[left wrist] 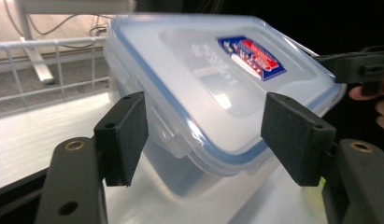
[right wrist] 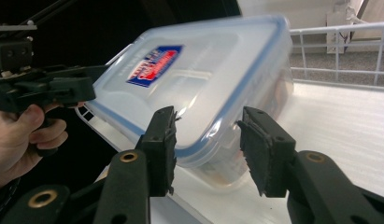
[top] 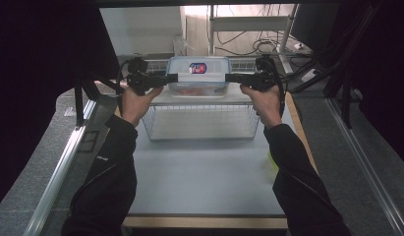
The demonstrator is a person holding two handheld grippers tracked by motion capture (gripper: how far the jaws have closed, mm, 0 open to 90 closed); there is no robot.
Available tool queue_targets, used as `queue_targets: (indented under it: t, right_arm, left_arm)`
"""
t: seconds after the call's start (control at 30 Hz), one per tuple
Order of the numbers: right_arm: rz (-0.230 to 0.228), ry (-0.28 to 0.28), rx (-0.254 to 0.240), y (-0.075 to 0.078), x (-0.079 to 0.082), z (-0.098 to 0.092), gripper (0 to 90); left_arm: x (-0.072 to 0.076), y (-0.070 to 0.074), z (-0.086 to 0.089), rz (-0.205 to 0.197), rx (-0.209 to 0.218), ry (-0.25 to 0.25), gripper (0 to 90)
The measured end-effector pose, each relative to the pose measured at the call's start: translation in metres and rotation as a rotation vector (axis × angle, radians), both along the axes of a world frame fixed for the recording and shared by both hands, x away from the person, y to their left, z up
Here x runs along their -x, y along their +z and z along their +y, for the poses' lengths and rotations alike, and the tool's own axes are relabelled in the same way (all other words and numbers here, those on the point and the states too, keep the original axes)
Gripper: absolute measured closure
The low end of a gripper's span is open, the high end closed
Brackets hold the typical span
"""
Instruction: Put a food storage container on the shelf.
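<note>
Evidently mid-carry: left gripper [top: 160,79] and right gripper [top: 237,77], jaws parted, press the box [top: 198,74] between them above the basket [top: 199,123]; lowering needs even squeeze.

I am seeing a red, white and blue sticker [left wrist: 252,57] sitting on the container lid [left wrist: 199,88], but its print is blurring too much for me to read.

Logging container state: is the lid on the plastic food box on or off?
On. The blue-sealed lid sits flat across the plastic food box, covering its whole top. Whether its side latches are snapped down, cannot tell.
</note>
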State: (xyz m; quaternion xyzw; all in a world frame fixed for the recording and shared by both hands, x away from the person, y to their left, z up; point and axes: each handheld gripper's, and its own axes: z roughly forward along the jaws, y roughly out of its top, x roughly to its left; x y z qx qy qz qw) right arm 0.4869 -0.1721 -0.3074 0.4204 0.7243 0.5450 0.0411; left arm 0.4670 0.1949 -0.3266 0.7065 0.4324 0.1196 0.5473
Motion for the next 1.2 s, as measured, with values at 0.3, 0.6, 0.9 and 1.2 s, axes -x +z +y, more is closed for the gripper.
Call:
queue_targets:
  t: [0.3, 0.6, 0.9, 1.2]
  right_arm:
    - [-0.05, 0.006, 0.07, 0.005, 0.013, -0.004, 66.2]
    - [-0.074, 0.054, 0.137, -0.009, 0.03, 0.006, 86.4]
    - [-0.071, 0.035, 0.168, -0.017, 0.02, 0.018, 89.9]
    - [-0.074, 0.013, 0.17, -0.02, 0.011, 0.021, 89.9]
  left_arm:
    - [0.025, 0.004, 0.003, -0.104, -0.057, 0.013, 48.4]
    - [0.052, -0.011, 0.006, -0.102, -0.074, -0.037, 80.8]
    - [0.03, -0.016, 0.0, -0.058, -0.09, -0.051, 86.2]
    - [0.021, -0.021, -0.011, -0.035, -0.109, -0.073, 86.1]
